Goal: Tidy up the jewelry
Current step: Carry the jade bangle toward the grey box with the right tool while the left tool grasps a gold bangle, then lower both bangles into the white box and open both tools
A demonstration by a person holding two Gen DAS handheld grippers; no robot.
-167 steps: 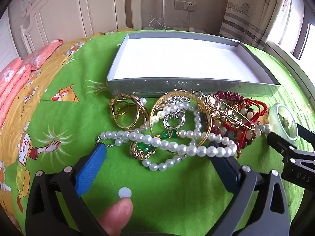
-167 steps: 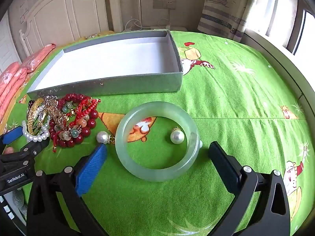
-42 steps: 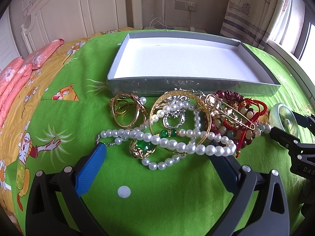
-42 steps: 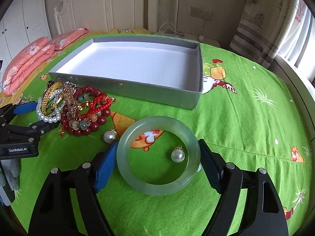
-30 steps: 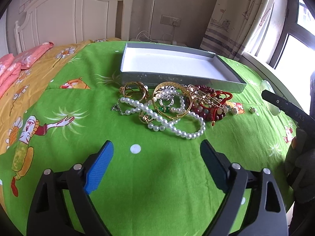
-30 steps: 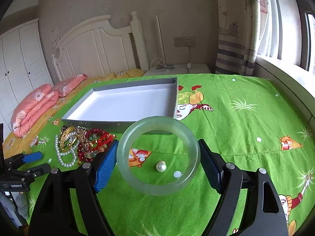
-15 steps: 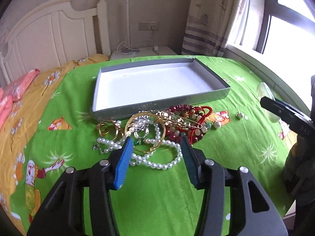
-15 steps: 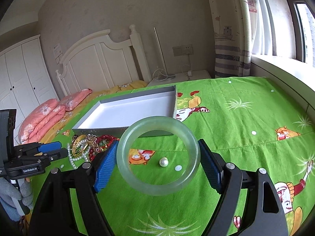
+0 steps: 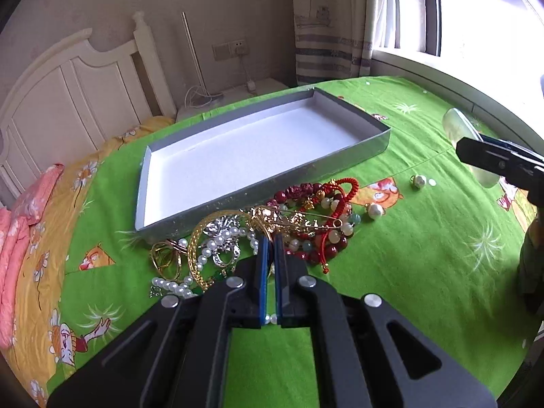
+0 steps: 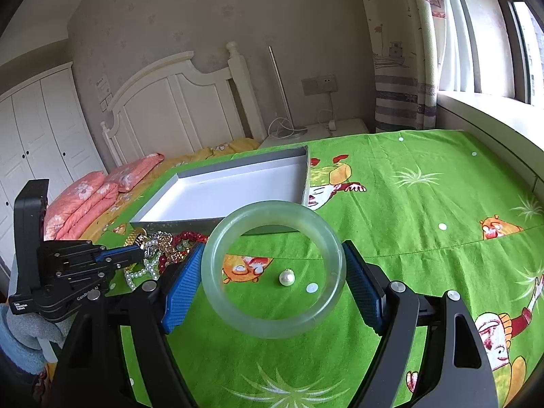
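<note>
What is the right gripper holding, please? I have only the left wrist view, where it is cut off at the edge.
Observer: A pale green bangle, clamped across its outer sides by the right gripper.
Operator: Is it over the box?
Observer: No. Through the ring I see bedspread and a loose pearl; the box lies beyond.
Operator: Where is my left gripper from there?
Observer: The left gripper has its tips over the jewelry pile.
</note>
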